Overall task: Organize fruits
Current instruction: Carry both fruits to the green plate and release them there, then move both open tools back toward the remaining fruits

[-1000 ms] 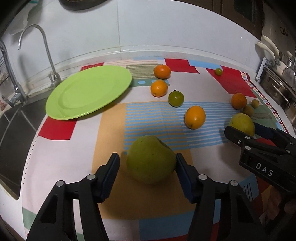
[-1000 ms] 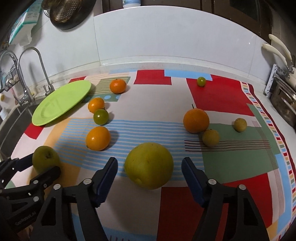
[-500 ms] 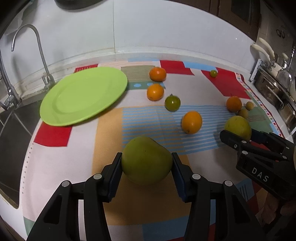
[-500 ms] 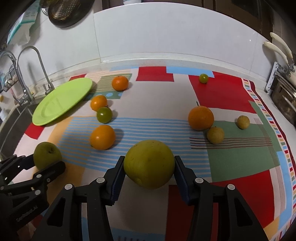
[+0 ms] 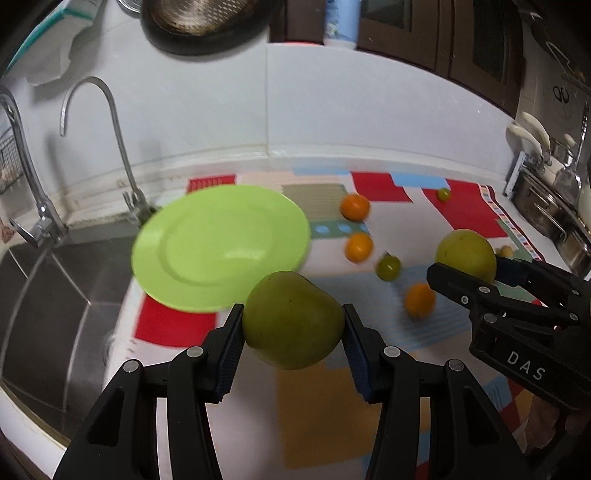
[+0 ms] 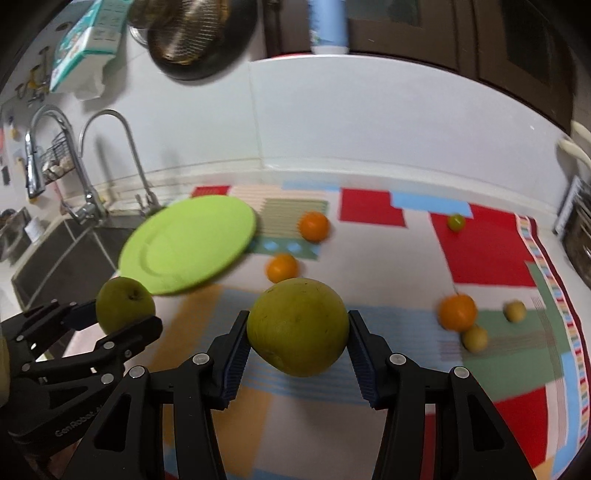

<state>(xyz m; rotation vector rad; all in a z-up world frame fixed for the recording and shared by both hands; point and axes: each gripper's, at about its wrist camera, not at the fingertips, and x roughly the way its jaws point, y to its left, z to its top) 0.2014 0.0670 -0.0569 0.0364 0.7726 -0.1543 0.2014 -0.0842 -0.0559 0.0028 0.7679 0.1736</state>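
Green apple: pinched between the two pads of the left tongs, lifted above the patterned cloth, in front of the near edge of the green plate.
Yellow-green fruit: pinched by the right tongs, also clear of the cloth, over its blue-striped patch.
Left tongs writing: "GenRobot" printed in grey on the body, seen from the right wrist view; letters after it are cut off.
Right tongs writing: "DAS" in pale letters on the black body, seen from the left wrist view.
Change from a second ago: both tongs then stood spread around fruits that rested on the cloth; half a second ago they had closed on them; now both fruits are raised and the view is higher, with the wall and hanging strainer in sight.
Green plate: at the cloth's far left corner, partly over the sink edge; bare, same place as before.
Loose fruit on the counter: two oranges near the plate's right rim, a green tomato and another orange nearer, a small green one at the far edge; unmoved.
Right side of cloth: an orange touching a small yellow fruit, another small yellow fruit just beside.
Box on wall: printed, text too blurred to read.
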